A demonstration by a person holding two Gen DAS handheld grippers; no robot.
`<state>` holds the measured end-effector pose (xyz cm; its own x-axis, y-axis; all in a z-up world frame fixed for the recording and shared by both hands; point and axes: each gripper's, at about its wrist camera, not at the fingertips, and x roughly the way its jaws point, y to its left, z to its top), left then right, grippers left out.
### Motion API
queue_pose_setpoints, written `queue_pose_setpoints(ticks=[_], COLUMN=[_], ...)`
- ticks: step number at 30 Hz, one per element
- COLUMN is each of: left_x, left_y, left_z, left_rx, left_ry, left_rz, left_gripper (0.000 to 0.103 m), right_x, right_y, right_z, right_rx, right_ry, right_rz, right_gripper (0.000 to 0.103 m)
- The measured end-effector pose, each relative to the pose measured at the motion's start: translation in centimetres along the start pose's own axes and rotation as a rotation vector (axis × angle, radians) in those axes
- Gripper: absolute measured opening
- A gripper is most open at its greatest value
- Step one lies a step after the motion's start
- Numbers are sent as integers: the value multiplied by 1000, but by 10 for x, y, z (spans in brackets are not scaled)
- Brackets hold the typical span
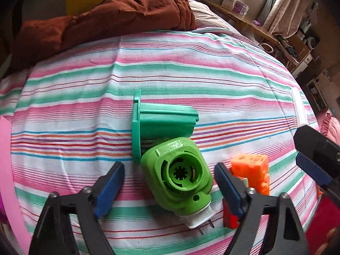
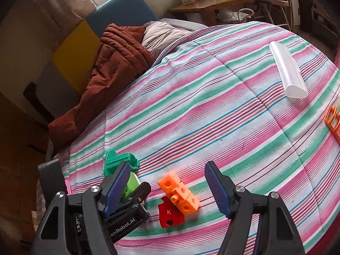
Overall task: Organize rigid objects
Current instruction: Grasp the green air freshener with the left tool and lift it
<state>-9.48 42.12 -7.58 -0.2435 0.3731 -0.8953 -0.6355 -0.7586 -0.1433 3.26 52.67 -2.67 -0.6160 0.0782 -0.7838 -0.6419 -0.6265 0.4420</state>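
A bright green plug-in device (image 1: 180, 176) lies on the striped bed cover (image 1: 85, 106), between the jaws of my open left gripper (image 1: 170, 180), which do not touch it. A teal plastic holder (image 1: 155, 125) lies just behind it, touching. Orange linked cubes (image 1: 252, 170) and a red piece (image 1: 229, 216) lie right of the left gripper. In the right wrist view my open right gripper (image 2: 167, 189) hovers over the orange cubes (image 2: 180, 193) and the red piece marked K (image 2: 170, 212). The green device (image 2: 131, 184) and teal holder (image 2: 119, 161) show at its left.
A white plastic half-tube (image 2: 286, 72) lies far right on the bed. An orange frame piece (image 2: 333, 121) sits at the right edge. A brown quilt (image 2: 110, 74) and pillow (image 2: 163, 36) lie at the bed's head. A wooden desk (image 2: 212, 2) stands beyond.
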Motion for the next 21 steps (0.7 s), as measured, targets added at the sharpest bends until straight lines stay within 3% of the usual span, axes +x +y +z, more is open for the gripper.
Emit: queue_pose_setpoints(ticks=[2, 4, 12, 17, 21], left_x=[-5, -10, -38, -56, -63], left_y=[1, 7, 23, 22, 29], left_z=[-6, -13, -66, -107, -123], left_rx=[36, 40, 97, 188, 200], left_ry=[-17, -24, -72, -121, -157], left_rz=[-3, -15, -33, 15, 3], left_gripper=[60, 53, 53, 52, 51], right_x=[0, 1, 6, 6, 6], right_y=[-2, -1, -2, -2, -3], right_z=[1, 1, -1, -2, -2], right_rx=[9, 9, 11, 5, 0], right_ry=[1, 2, 24, 22, 15], right_rz=[2, 1, -21, -47, -72], right_gripper=[74, 74, 74, 74, 74])
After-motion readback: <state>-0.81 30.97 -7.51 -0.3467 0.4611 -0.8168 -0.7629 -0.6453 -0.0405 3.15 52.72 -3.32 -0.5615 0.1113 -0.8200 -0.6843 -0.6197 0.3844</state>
